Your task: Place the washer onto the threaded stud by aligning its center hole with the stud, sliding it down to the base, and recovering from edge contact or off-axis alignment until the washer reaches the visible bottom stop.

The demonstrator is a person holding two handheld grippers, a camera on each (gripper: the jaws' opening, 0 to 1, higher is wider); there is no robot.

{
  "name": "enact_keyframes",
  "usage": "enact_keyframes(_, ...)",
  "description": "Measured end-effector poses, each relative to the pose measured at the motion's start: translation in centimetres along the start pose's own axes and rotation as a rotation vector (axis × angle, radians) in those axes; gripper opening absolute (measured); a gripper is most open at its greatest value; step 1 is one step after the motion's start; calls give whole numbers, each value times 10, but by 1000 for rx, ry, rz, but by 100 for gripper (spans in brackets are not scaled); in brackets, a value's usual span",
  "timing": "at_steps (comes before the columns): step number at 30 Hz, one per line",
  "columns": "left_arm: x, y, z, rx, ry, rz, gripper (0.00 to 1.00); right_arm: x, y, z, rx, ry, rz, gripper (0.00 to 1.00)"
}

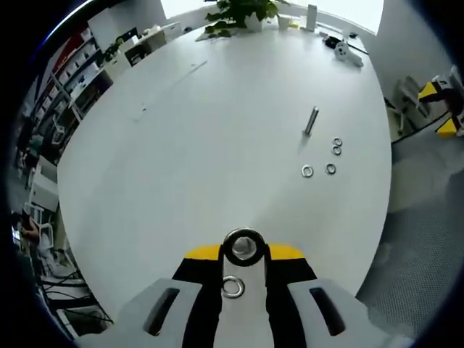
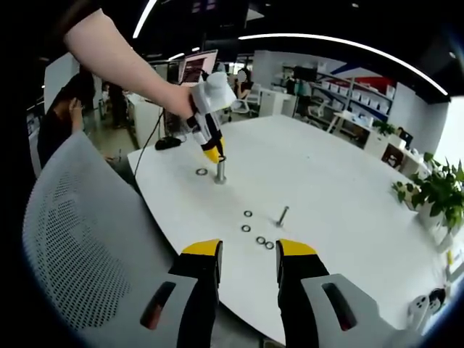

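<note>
Steel washer is held pinched in the left hand-held gripper, directly above the threaded stud on the white bench. Another washer lies just beside that stud. The right hand-held gripper is seen parted and empty, well apart from the stud.

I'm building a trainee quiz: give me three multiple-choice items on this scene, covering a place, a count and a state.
1. Where does the left gripper hang? A over the upright stud; B over a plant; C off the table.
2. How many washers lie by the far stud? A two; B four; C six.
3. The right gripper is: A shut on a washer; B open, empty; C holding a stud.

A: the right gripper view shows it above that stud. B: four rings lie there. B: a bare gap shows between its jaws.
</note>
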State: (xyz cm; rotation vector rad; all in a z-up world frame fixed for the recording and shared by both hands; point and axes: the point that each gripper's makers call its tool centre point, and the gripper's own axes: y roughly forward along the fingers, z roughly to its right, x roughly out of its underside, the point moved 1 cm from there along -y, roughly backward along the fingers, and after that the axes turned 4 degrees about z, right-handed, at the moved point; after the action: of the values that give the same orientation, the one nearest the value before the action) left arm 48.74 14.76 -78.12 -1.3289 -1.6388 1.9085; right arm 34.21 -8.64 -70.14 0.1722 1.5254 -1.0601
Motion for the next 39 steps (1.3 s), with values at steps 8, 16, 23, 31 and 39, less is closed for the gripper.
enact_keyframes(8,2,3,0,-2,16,-24,19,0,0,0,-2,0,1,32)
enact_keyframes(16,3,11,1,-1,30,-45,19,0,0,0,-2,0,-1,32)
enact_keyframes(23,11,25,2,5,26,-78,19,0,0,0,0,0,-2,32)
enact_keyframes(31,18,45,5,17,14,-116,19,1,0,0,1,0,-7,32)
enact_keyframes(39,20,48,7,24,-1,-130,20,2,0,0,-1,-1,-9,32)
